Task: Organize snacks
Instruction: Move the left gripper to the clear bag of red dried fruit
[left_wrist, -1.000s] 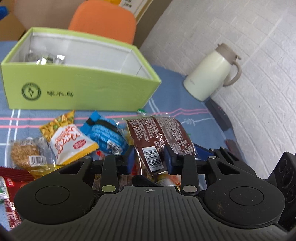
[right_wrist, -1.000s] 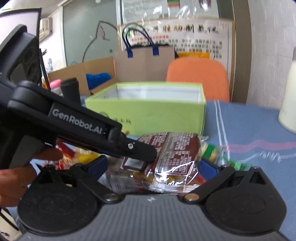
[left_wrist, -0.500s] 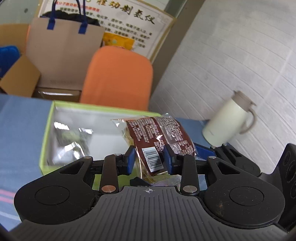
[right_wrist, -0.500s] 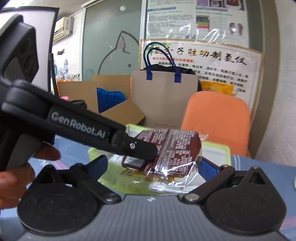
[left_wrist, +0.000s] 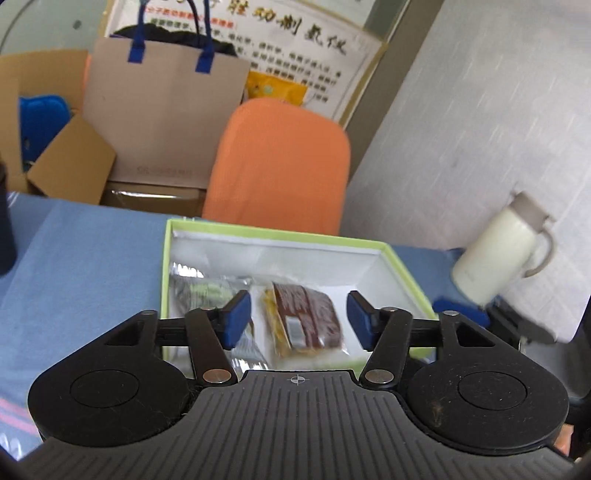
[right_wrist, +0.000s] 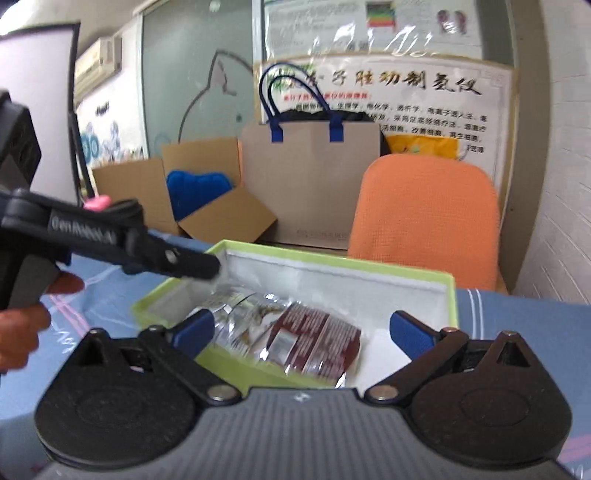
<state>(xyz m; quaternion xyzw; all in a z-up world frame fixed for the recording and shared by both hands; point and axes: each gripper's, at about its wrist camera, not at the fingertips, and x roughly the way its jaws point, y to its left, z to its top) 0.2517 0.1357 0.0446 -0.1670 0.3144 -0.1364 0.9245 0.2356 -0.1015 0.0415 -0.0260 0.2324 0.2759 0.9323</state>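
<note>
A brown snack packet (left_wrist: 308, 319) with a barcode lies inside the green box (left_wrist: 280, 234), next to a silvery packet (left_wrist: 203, 290). My left gripper (left_wrist: 297, 319) is open and empty above the box, its blue pads either side of the brown packet. In the right wrist view the brown packet (right_wrist: 314, 343) lies in the box (right_wrist: 448, 291) beside the silvery wrappers (right_wrist: 236, 314). My right gripper (right_wrist: 301, 332) is open and empty above the box's near edge. The left gripper's body (right_wrist: 110, 240) reaches in from the left over the box.
The box stands on a blue tablecloth (left_wrist: 81, 258). A cream thermos jug (left_wrist: 498, 258) stands at the right by the white wall. An orange chair (left_wrist: 280, 166), a paper bag (left_wrist: 162, 110) and cardboard boxes (right_wrist: 199, 195) stand behind the table.
Both grippers rose from the snack pile to the box with the brown packet between them, then opened. The packet has dropped into the box.
</note>
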